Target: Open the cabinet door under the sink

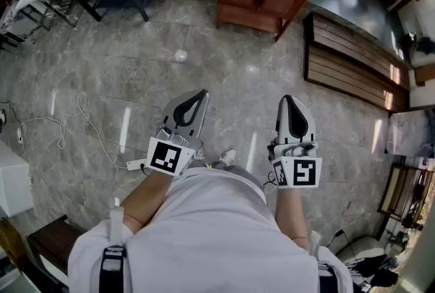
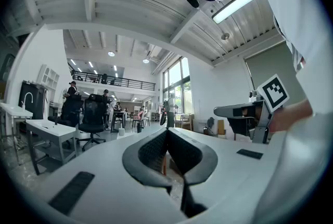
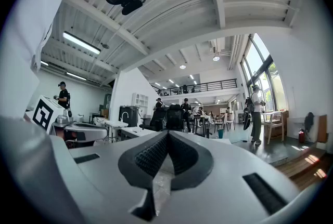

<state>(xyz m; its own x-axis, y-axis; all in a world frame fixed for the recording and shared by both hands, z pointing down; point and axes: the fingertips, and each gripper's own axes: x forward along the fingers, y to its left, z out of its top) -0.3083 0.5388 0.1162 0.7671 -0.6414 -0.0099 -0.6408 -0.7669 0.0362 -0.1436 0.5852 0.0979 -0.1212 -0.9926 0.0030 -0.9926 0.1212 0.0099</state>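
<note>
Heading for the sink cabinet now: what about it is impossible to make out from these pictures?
- Door handles and hinge side: head view, the sink cabinet is too far and small.
- Sink basin and tap: head view, cut off by the top edge.
- Cabinet doors in both gripper views: hidden behind the shut left gripper and right gripper, whose bodies fill the lower picture.

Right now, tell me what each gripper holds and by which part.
Nothing is held. The left gripper and the right gripper both have their fingers shut together with nothing between.
</note>
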